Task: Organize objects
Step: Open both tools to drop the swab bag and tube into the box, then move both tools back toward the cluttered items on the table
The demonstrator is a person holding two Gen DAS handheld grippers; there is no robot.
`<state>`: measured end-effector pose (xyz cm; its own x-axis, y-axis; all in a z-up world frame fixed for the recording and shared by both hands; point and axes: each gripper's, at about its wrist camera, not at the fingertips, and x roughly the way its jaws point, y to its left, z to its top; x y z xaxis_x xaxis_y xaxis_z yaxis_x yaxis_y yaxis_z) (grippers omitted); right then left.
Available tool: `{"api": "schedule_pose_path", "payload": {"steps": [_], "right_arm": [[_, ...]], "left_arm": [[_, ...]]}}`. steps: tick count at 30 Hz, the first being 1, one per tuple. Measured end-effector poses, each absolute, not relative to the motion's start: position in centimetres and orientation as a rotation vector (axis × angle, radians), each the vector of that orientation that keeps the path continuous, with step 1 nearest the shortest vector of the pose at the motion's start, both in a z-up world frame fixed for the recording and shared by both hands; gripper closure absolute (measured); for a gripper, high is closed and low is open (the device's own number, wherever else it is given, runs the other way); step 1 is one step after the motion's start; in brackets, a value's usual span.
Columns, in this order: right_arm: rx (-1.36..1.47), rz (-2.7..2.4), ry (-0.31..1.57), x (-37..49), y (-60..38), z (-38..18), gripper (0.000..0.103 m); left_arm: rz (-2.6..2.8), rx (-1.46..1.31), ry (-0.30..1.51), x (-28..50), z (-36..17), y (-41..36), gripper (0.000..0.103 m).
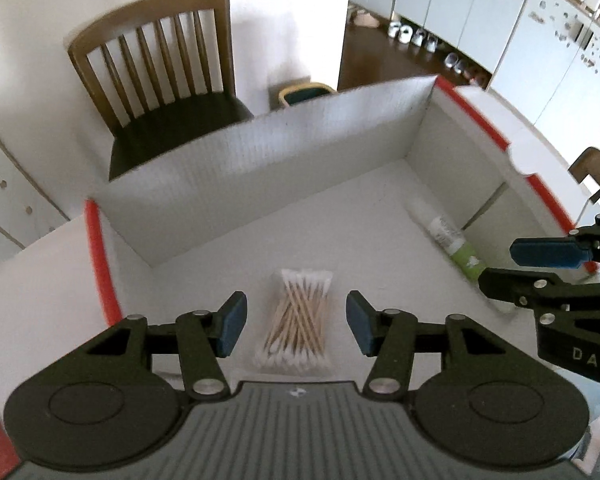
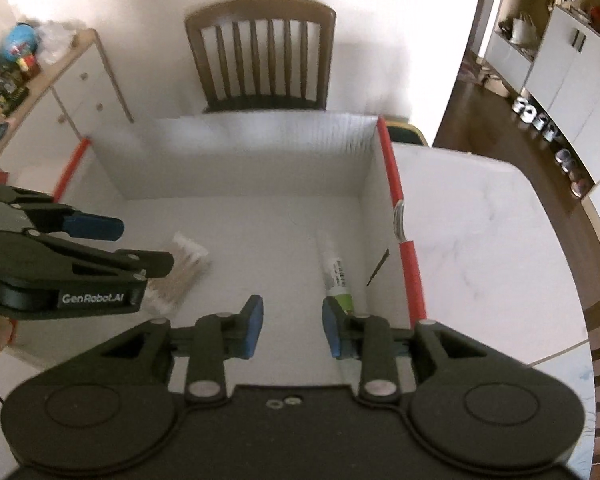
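Cotton swabs (image 1: 294,320) and tube (image 1: 448,240) lie apart in box (image 1: 260,168); left gripper (image 1: 296,322), right gripper (image 2: 292,326) spread, empty; chair (image 1: 160,72) behind.

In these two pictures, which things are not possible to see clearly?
- Tube: its near end is hidden behind the right gripper in the right wrist view; the label print is too small to read.
- Cotton swabs: blurred in the right wrist view and partly covered by the left gripper.
- Box: the near wall is hidden by the gripper bodies in both views.
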<state>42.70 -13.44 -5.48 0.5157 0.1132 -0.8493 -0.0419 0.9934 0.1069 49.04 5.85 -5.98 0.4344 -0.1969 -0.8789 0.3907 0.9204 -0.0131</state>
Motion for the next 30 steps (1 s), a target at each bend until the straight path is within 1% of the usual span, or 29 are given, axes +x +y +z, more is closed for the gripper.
{"api": "schedule_pose_path", "payload": {"steps": [11,16,25,28,30], "right_arm": [[0.075,0.198,0.919,37.8,-14.8,-0.5,0.059],[0.083,0.242,0.879,34.9,-15.6,1.0,0.046],[0.062,0.267,0.820,29.3,-17.1,2.5,0.040],[0.059,0.253,0.804,27.3,-17.8,2.5,0.040],[0.060,0.247,0.794,26.0,-18.4,2.5,0.039]], "left_arm": [[-0.341,0.150,0.967,43.1,0.0,5.4,0.050],[-0.329,0.130,0.929,39.3,2.0,5.1,0.050],[-0.331,0.104,0.874,32.6,4.1,3.9,0.050],[-0.326,0.096,0.849,30.3,4.4,3.5,0.037],[-0.330,0.084,0.834,28.8,4.5,3.4,0.037]]}}
